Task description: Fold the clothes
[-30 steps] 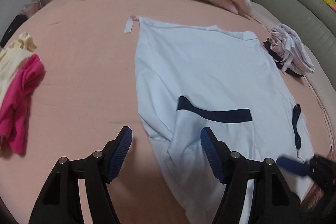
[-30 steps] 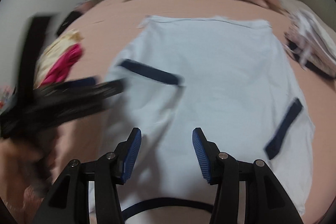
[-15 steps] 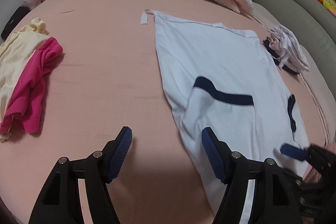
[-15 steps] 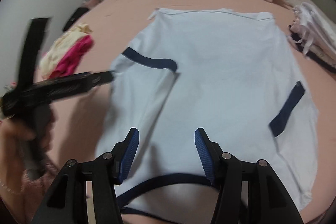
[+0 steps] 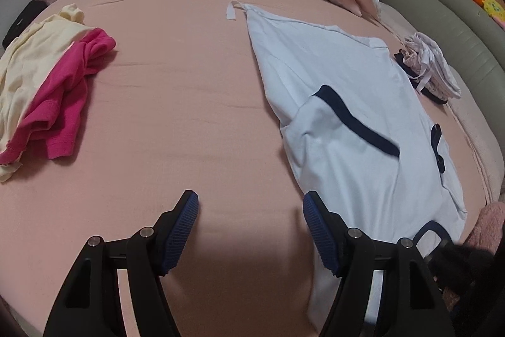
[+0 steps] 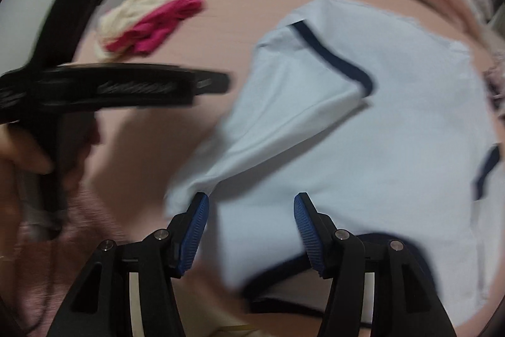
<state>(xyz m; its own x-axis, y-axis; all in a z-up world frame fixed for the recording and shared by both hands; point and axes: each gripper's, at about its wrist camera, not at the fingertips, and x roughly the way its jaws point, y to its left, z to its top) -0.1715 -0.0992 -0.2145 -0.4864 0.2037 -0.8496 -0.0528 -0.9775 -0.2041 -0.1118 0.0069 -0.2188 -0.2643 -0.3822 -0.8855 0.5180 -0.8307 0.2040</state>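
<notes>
Shirt (image 5: 363,128) lies just right of open, empty left hand-held gripper (image 5: 251,229); right hand-held gripper (image 6: 251,231) open over it.

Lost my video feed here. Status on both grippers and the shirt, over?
Left gripper open, empty, over bare bedsheet. Right gripper open, empty, above light blue shirt. Shirt flat, one sleeve folded in. Nothing blocking.

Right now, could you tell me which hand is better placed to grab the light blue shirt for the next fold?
Probably the right. The right tool hangs open over the shirt near its collar, while the left tool hangs over bare bed sheet beside the shirt's edge.
</notes>
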